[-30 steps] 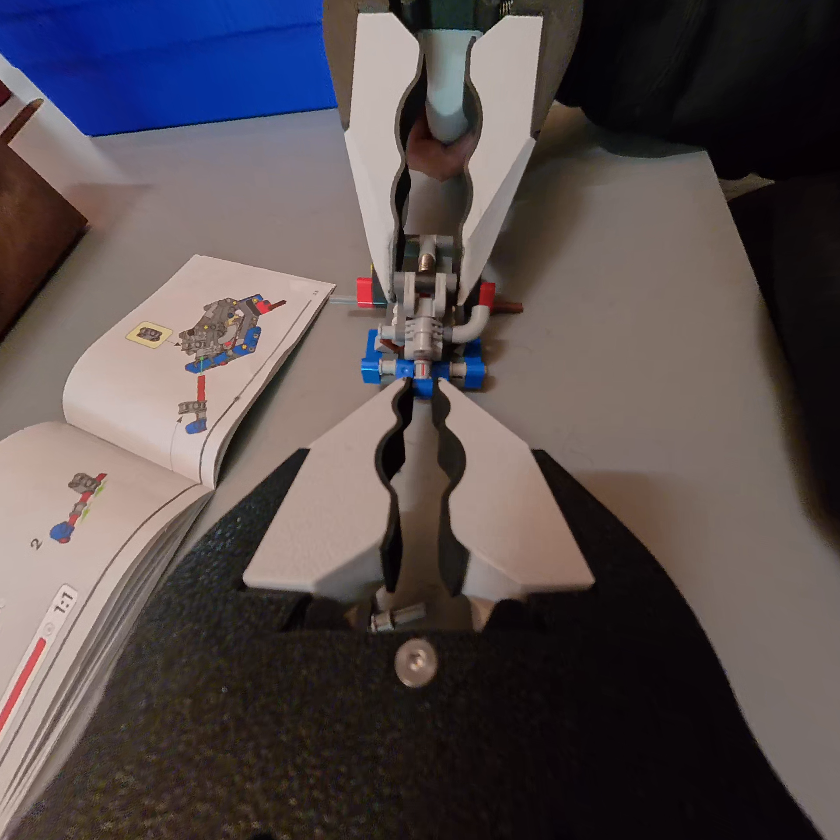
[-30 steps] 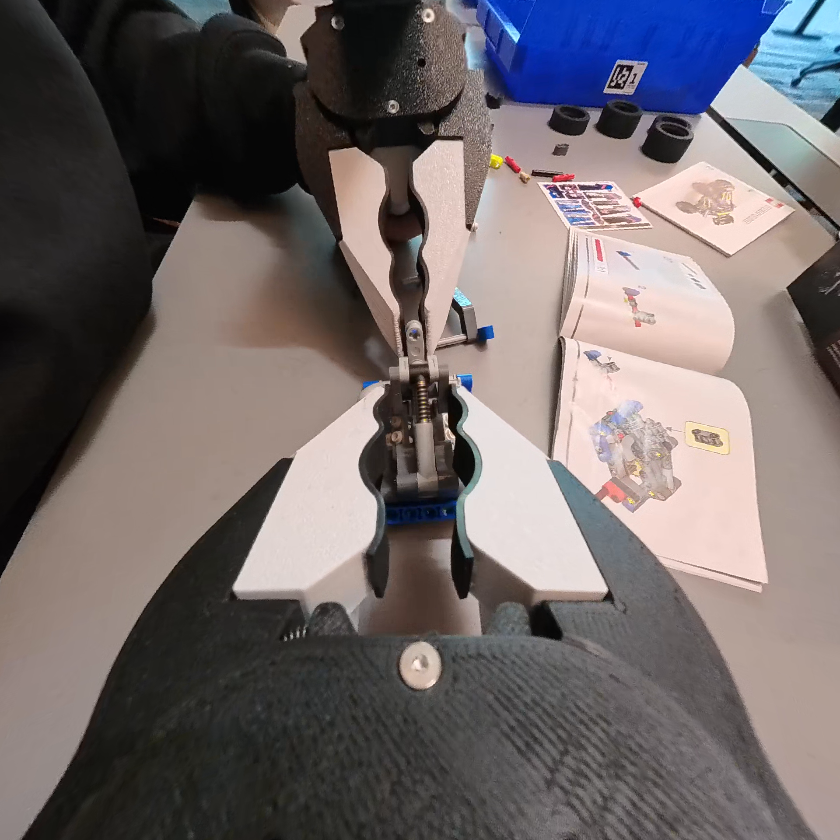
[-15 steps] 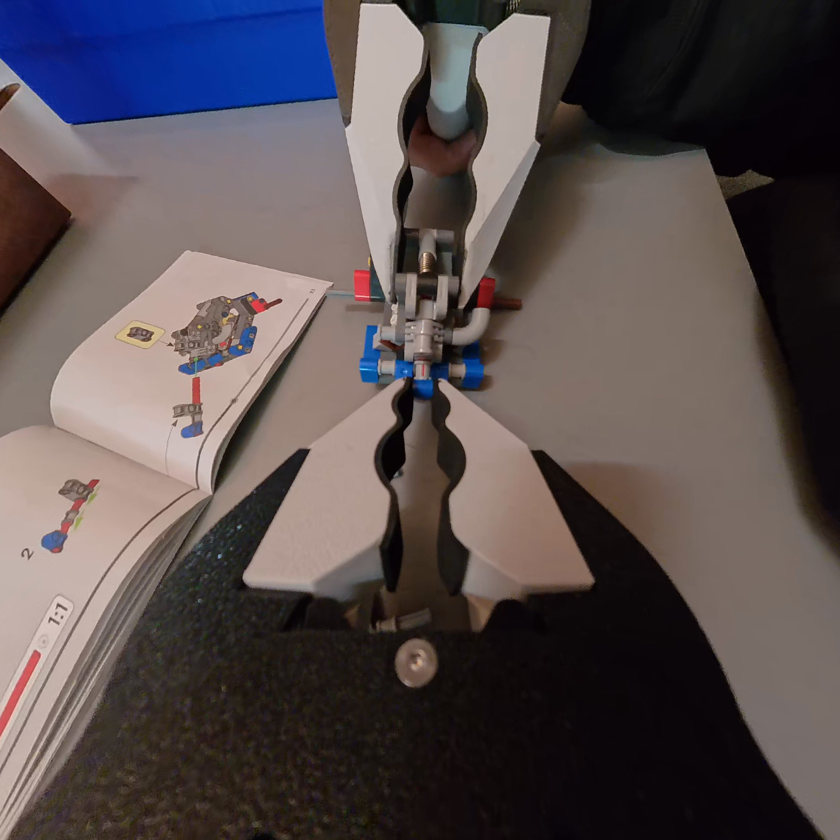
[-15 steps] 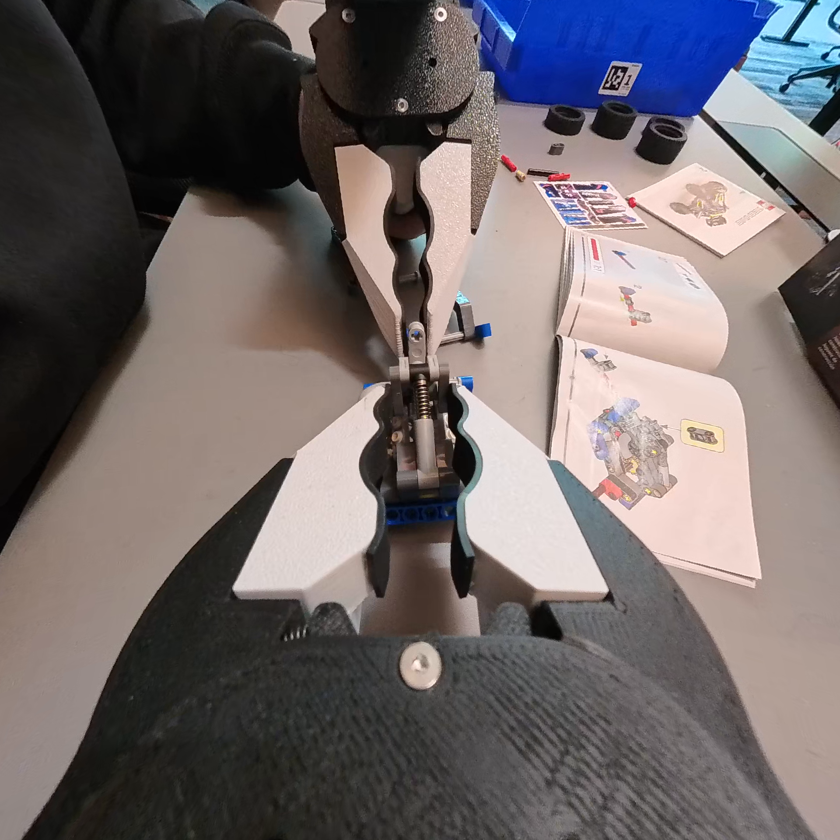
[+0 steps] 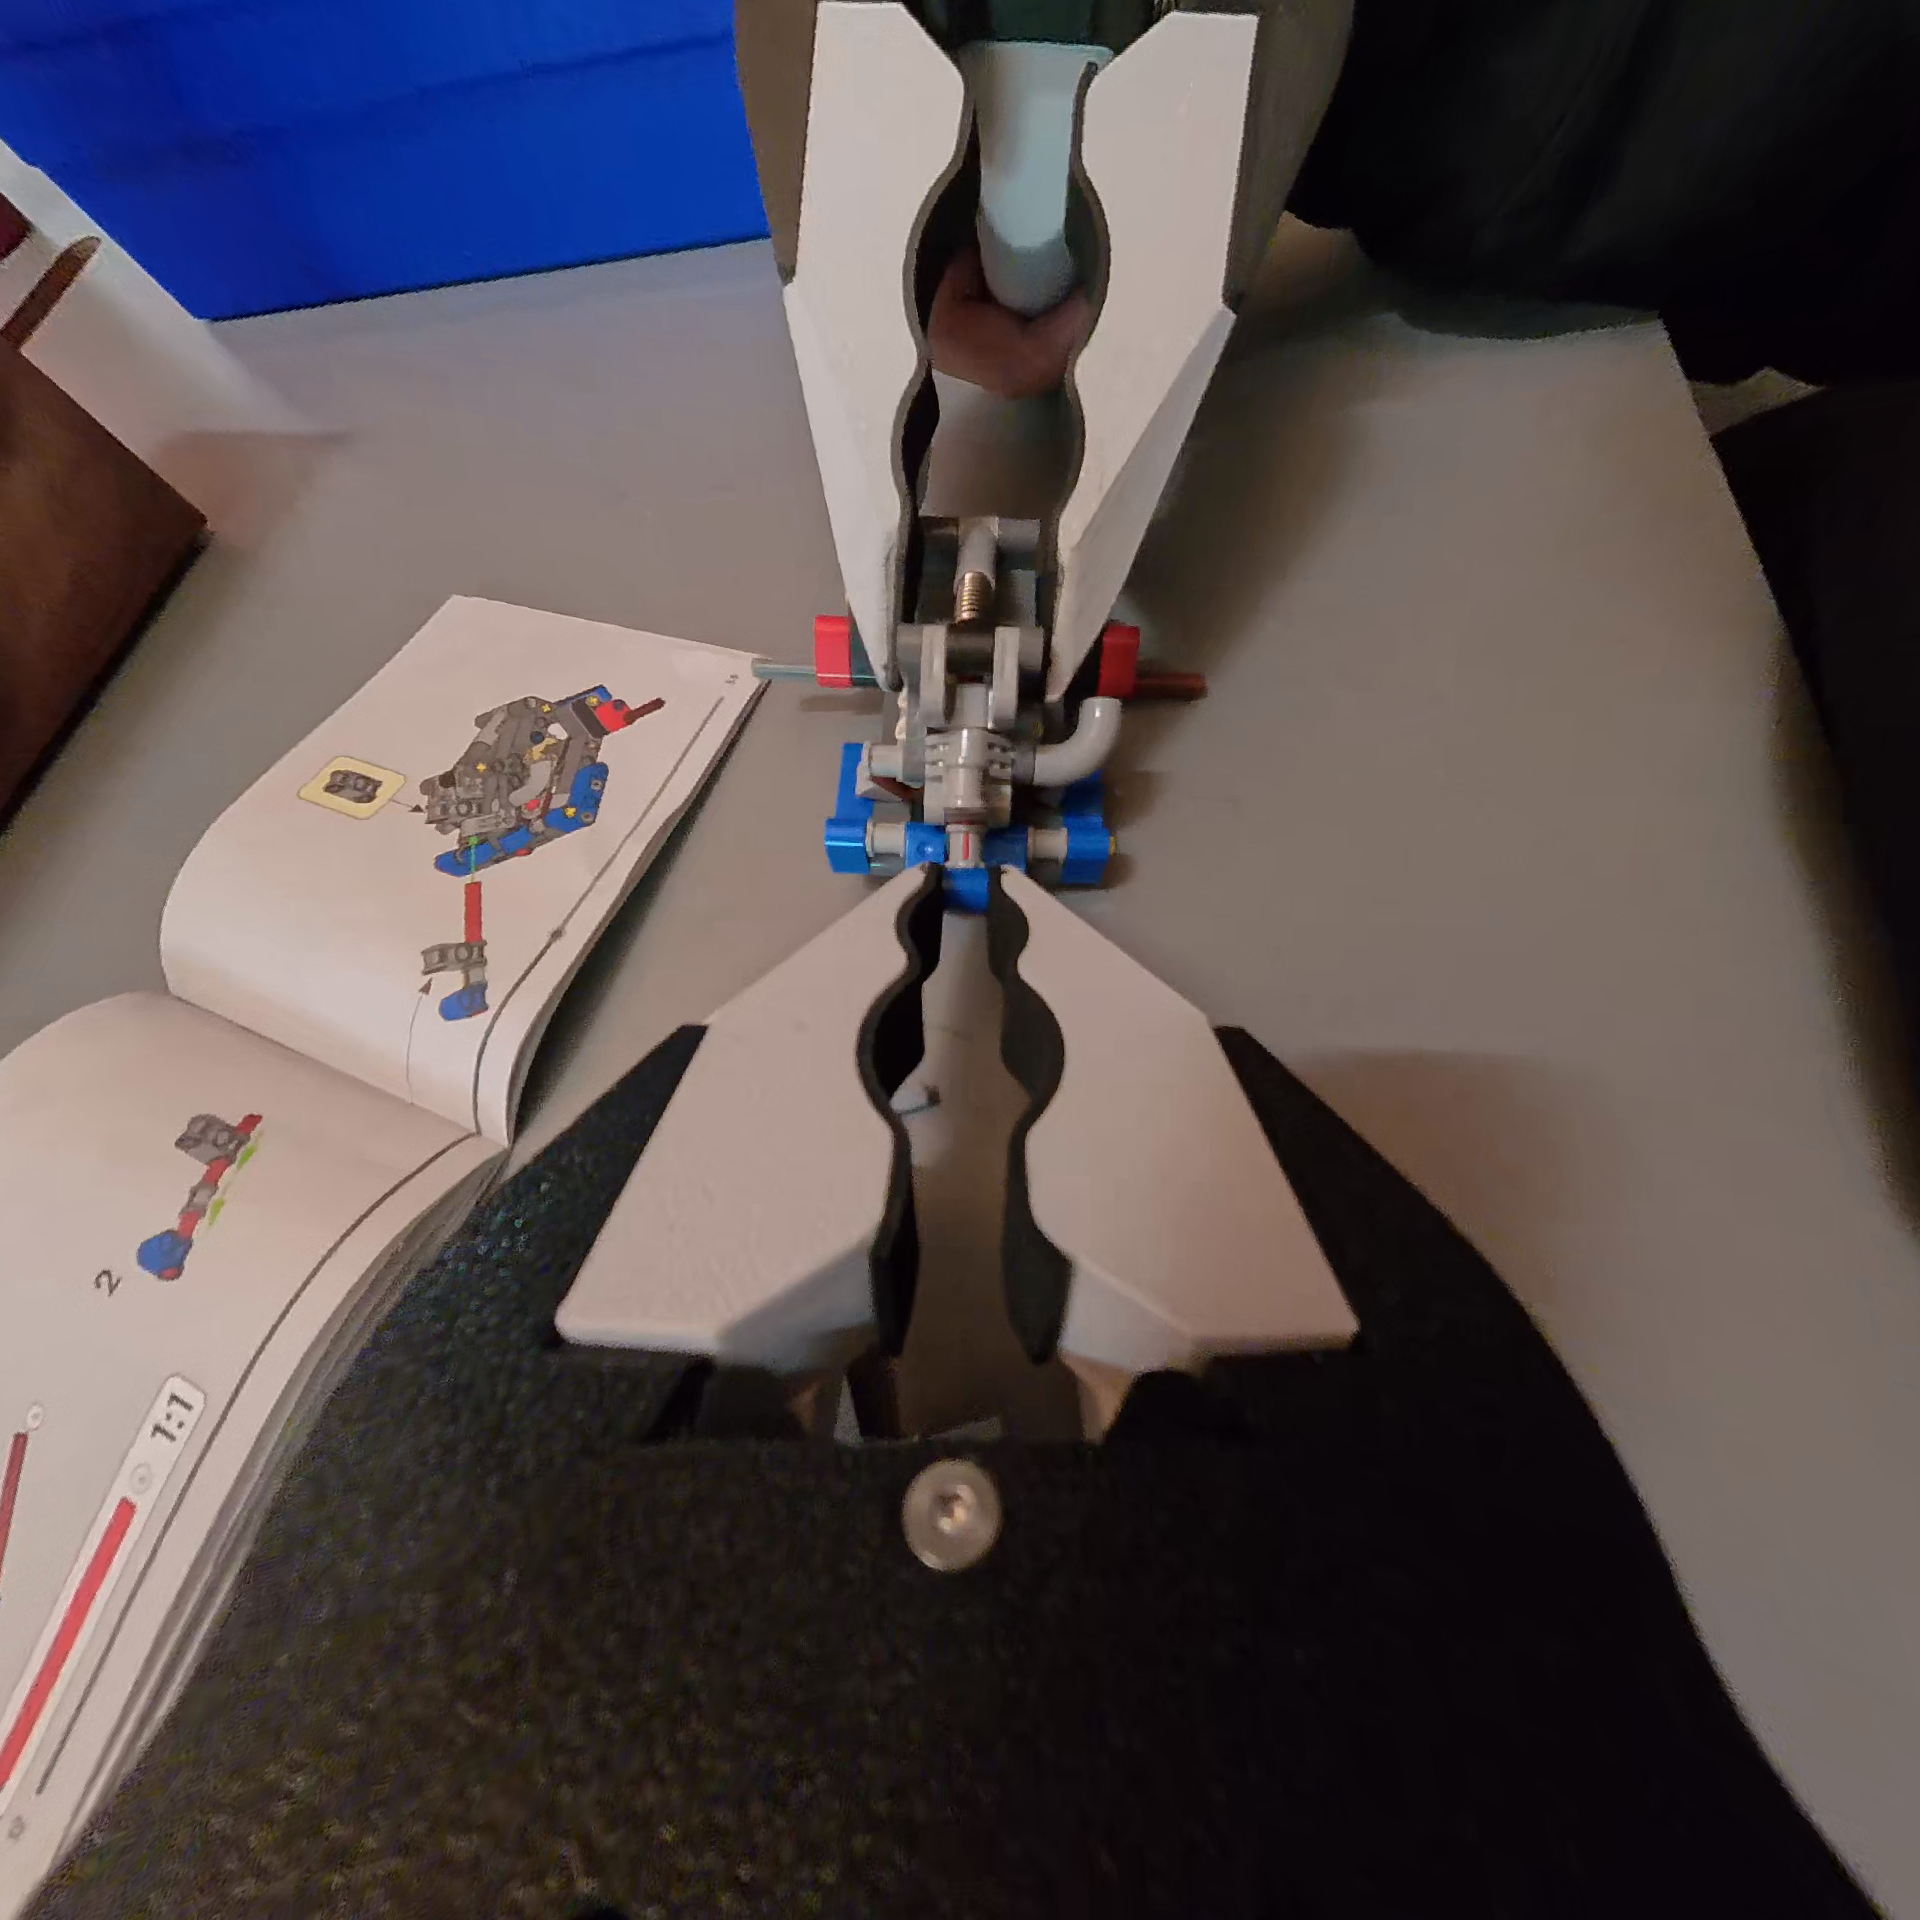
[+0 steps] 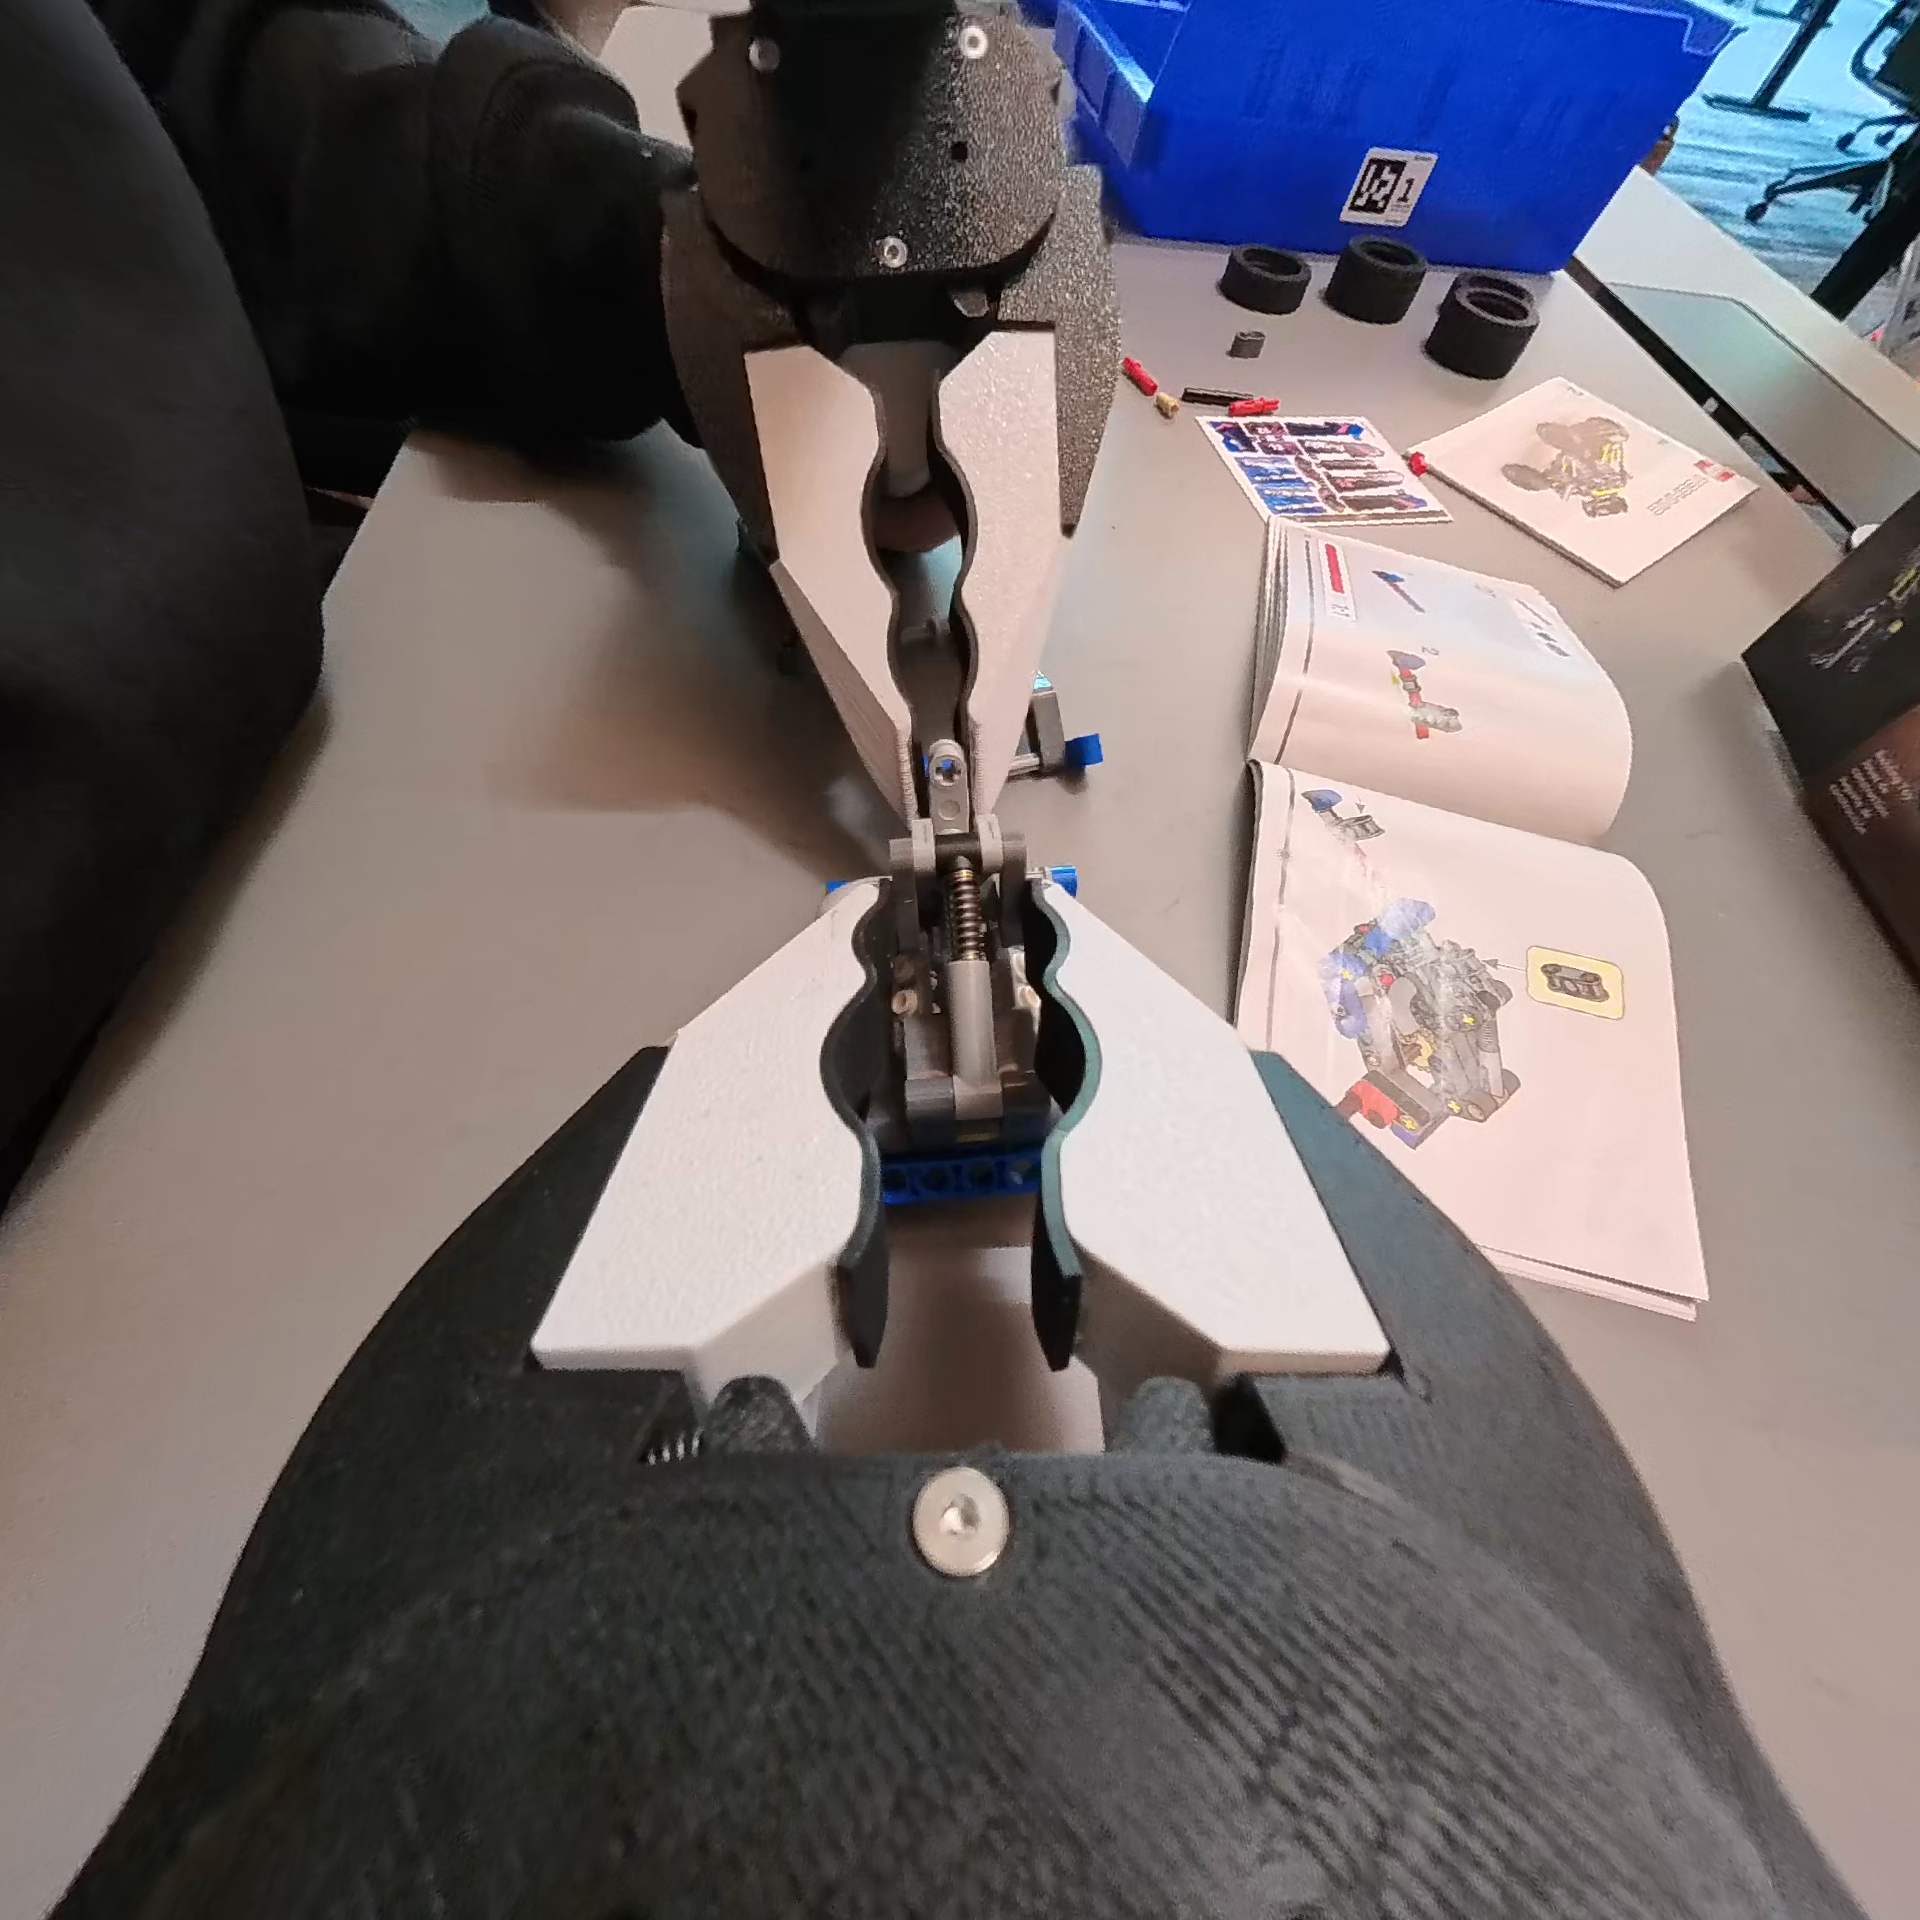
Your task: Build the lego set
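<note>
The lego assembly (image 5: 966, 769), grey with blue beams, red ends and a spring shock, rests on the grey table (image 5: 1403, 727). My right gripper (image 6: 953, 899) is shut on the assembly (image 6: 961, 1039), its fingers along both sides. It reaches in from the top of the left wrist view (image 5: 971, 665). My left gripper (image 5: 961, 888) faces it with tips nearly together, pinching a small blue piece (image 5: 966, 894) at the assembly's front end. In the right wrist view the left gripper (image 6: 948, 800) grips a light grey connector (image 6: 945, 774) on top of that end.
An open instruction booklet (image 6: 1455, 987) lies beside the assembly, also in the left wrist view (image 5: 416, 883). Farther back are a blue bin (image 6: 1351, 104), black tyres (image 6: 1371, 281), a sticker sheet (image 6: 1314, 468), a second booklet (image 6: 1579, 478), loose pins (image 6: 1216, 395) and a dark box (image 6: 1849, 727).
Both grippers keep their hold on the assembly. The views shift only slightly; nothing was let go or picked up.
</note>
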